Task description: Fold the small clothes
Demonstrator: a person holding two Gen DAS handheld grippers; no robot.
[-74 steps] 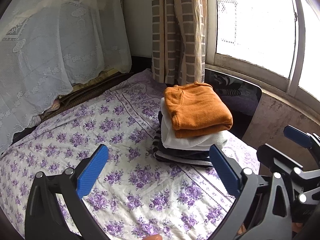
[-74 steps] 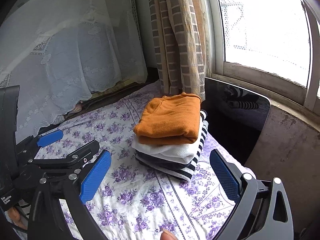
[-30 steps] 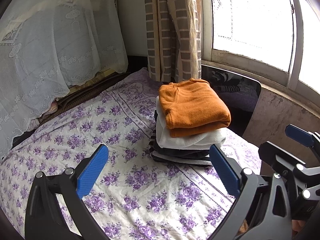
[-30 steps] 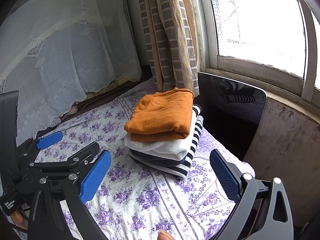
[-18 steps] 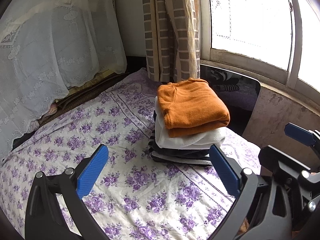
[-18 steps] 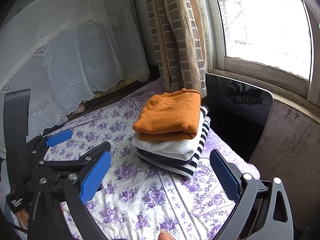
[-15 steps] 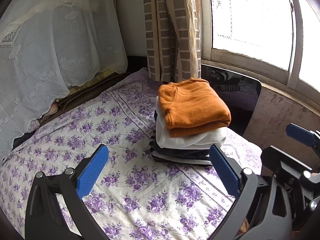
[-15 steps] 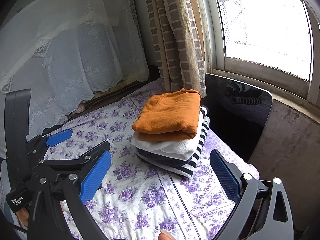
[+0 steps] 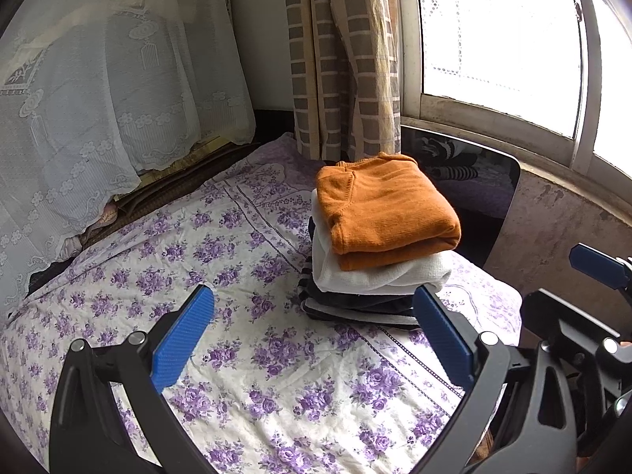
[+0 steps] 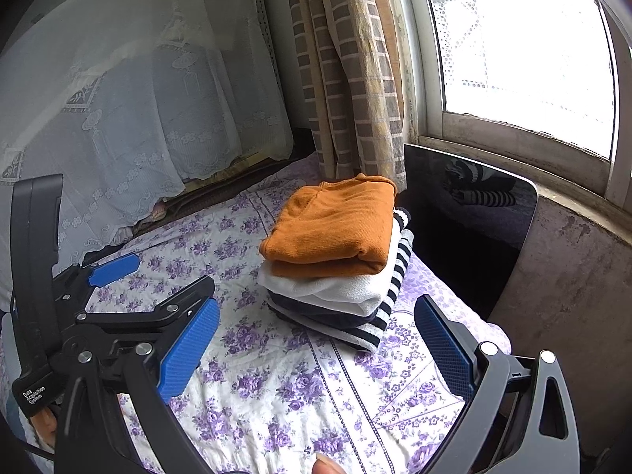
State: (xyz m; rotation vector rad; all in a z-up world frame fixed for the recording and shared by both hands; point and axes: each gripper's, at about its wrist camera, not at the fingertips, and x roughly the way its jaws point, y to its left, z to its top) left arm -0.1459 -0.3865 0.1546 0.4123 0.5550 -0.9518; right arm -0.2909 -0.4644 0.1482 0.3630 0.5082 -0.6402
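Nearest in the left wrist view, the left gripper (image 9: 312, 333) hangs above the bed with its blue-padded fingers (image 9: 179, 339) spread wide and nothing between them. In the right wrist view the right gripper (image 10: 316, 349) is the same: blue fingers (image 10: 444, 349) wide apart, empty, above the bedsheet. The left gripper also shows at the left edge of the right wrist view, the two tools side by side.

Below them lies a bed (image 9: 252, 339) covered by a white sheet printed with purple flowers. A fingertip (image 10: 326, 466) peeks in at the bottom edge of the right wrist view.

Just beyond the fingers, on the window side of the bed, stands a neat stack of folded clothes (image 10: 335, 260). An orange sweater (image 9: 385, 207) lies on top, a white garment (image 9: 367, 276) under it, then a dark piece, with a black-and-white striped garment (image 10: 389, 300) at the bottom.

Behind the stack a glossy black panel (image 10: 470, 221) leans against the wall. Farther back hang a brown checked curtain (image 9: 339, 55), a white lace curtain (image 9: 110, 79) and a bright window (image 10: 521, 39).
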